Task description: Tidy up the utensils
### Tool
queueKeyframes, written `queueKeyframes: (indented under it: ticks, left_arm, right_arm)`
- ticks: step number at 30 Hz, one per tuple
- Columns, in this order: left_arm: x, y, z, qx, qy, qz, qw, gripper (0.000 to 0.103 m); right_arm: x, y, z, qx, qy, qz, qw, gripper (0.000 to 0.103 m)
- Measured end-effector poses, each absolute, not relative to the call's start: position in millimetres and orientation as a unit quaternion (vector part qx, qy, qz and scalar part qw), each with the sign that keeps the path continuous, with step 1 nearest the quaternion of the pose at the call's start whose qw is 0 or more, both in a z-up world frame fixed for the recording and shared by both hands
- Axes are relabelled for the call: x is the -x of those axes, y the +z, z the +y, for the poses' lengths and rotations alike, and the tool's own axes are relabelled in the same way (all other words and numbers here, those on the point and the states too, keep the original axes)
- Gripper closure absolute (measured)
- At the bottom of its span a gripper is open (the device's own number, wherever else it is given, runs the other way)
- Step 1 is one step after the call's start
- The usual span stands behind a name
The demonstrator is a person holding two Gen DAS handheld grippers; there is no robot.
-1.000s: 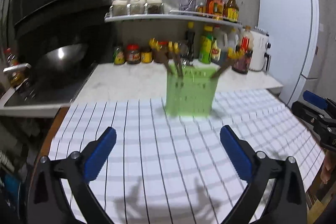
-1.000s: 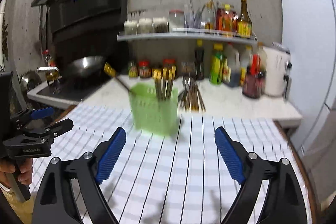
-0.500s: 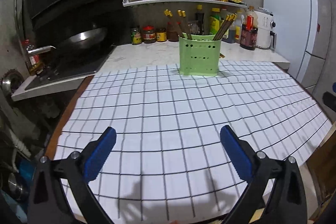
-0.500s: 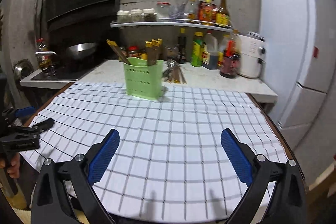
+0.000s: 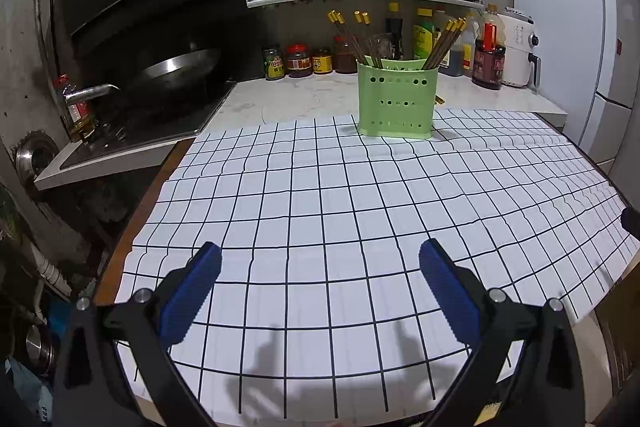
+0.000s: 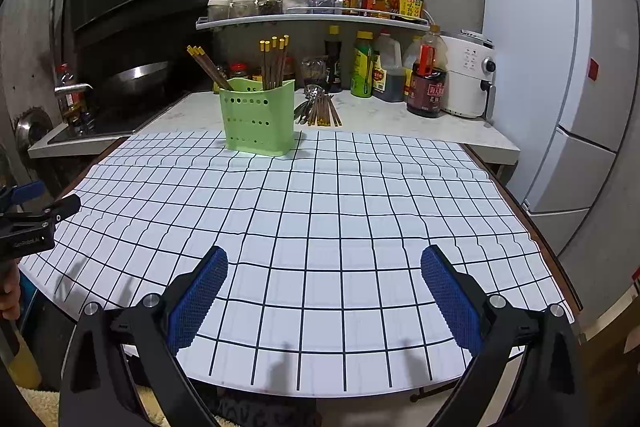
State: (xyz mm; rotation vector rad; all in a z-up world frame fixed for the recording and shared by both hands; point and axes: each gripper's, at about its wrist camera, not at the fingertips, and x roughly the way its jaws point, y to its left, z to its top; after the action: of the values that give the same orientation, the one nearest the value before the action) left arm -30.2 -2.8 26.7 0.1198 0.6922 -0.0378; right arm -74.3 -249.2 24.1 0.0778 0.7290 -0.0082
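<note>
Both grippers hang over the near edge of the table, pointing down toward the white grid-pattern cloth (image 5: 320, 195). Left gripper (image 5: 320, 267): jaws spread wide, blue pads apart, nothing between them. Right gripper (image 6: 324, 269): jaws have just been opening and now stand wide, nothing between them either. Green perforated utensil holder (image 6: 258, 121) stands upright at the far edge of the cloth, well apart from both grippers. It holds gold-tipped chopsticks (image 6: 274, 63): one bunch leans left, another stands near upright. More loose chopsticks and a metal spoon (image 6: 318, 107) lie on the marble counter (image 6: 400, 127) just behind and right of the holder. Sauce bottles (image 6: 426, 79) and jars line the counter and the wall shelf (image 6: 312, 21). Wok (image 5: 176, 67) sits on the stove to the left, white fridge (image 6: 560, 47) on the right.
</note>
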Motion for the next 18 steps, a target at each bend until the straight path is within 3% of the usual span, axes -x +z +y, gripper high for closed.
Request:
queueKeyframes:
  ticks: [18]
  left_arm:
    - [28.0,28.0,1.9,-0.057,-0.016,0.339,0.939,0.006]
  right_arm:
    - [72.2,20.9,-251.2,-0.043,-0.006,0.359,0.932,0.007]
